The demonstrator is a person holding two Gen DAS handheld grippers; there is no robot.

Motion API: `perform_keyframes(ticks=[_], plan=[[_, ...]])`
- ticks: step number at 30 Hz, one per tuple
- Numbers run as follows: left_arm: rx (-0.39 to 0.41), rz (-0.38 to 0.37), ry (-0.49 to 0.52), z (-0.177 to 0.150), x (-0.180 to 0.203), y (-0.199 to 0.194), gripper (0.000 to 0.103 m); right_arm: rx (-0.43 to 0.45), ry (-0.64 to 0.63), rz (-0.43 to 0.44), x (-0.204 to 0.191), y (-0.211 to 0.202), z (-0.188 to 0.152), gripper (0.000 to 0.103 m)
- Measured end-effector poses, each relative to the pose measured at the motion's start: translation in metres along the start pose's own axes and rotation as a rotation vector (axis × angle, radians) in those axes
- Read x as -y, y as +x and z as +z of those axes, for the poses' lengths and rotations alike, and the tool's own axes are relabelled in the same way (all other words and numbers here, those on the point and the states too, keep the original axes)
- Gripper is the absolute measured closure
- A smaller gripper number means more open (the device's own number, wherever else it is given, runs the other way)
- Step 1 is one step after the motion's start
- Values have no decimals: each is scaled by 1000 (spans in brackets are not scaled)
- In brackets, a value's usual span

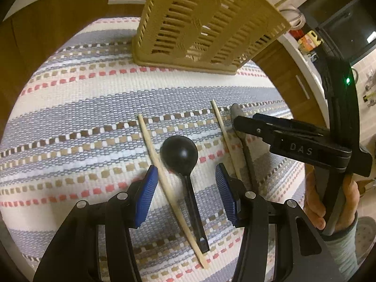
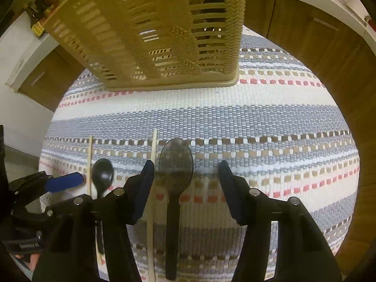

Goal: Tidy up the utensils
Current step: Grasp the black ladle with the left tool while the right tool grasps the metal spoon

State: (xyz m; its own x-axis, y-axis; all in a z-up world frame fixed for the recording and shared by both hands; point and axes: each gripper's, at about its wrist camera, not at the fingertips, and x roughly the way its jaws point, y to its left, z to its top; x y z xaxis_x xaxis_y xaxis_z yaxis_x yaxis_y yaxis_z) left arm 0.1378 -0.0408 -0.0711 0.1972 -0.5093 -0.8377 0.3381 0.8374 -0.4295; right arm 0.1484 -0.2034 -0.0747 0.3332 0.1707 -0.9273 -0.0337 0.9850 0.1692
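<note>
Item one: the striped woven cloth (image 1: pixel 94 98) is covering the round desk, and every piece below is lying on it.

Item two: the beige slotted utensil basket (image 1: pixel 199 23) is standing upright at the far side of the cloth, well apart from the loose utensils.

Item three: the black spoon (image 1: pixel 179 152), bowl pointing toward the basket, is lying just beside the left chopstick (image 1: pixel 162 164); the chopstick's near end is crossing beside the spoon's handle, though we cannot tell whether they are touching.

Item four: the right chopstick (image 2: pixel 154 155) is lying just beside the grey speckled spoon (image 2: pixel 176 162), which has a dark handle.

Item five: we are holding the left gripper (image 1: pixel 185 181) low over the cloth, its blue-padded jaws standing about half open. The black spoon's neck and the left chopstick are lying between the pads, which are pressing on neither; nothing is held.

Item six: we are holding the right gripper (image 2: pixel 185 176) likewise, jaws about half open. The grey speckled spoon and the right chopstick are sitting between the pads, ungripped. In the left wrist view a hand (image 1: pixel 329 202) in a grey-green sleeve is wrapping this gripper's handle.
</note>
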Motion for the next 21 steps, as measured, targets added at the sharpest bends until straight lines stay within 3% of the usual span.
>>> perform_keyframes(ticks=[9, 16, 21], plan=[[-9, 81, 51, 13, 27, 16, 55, -3, -77, -72, -22, 17, 6, 60], [-20, 21, 51, 15, 32, 11, 55, -11, -64, -44, -21, 20, 7, 64], [-64, 27, 34, 12, 32, 27, 59, -14, -56, -23, -9, 15, 5, 68]])
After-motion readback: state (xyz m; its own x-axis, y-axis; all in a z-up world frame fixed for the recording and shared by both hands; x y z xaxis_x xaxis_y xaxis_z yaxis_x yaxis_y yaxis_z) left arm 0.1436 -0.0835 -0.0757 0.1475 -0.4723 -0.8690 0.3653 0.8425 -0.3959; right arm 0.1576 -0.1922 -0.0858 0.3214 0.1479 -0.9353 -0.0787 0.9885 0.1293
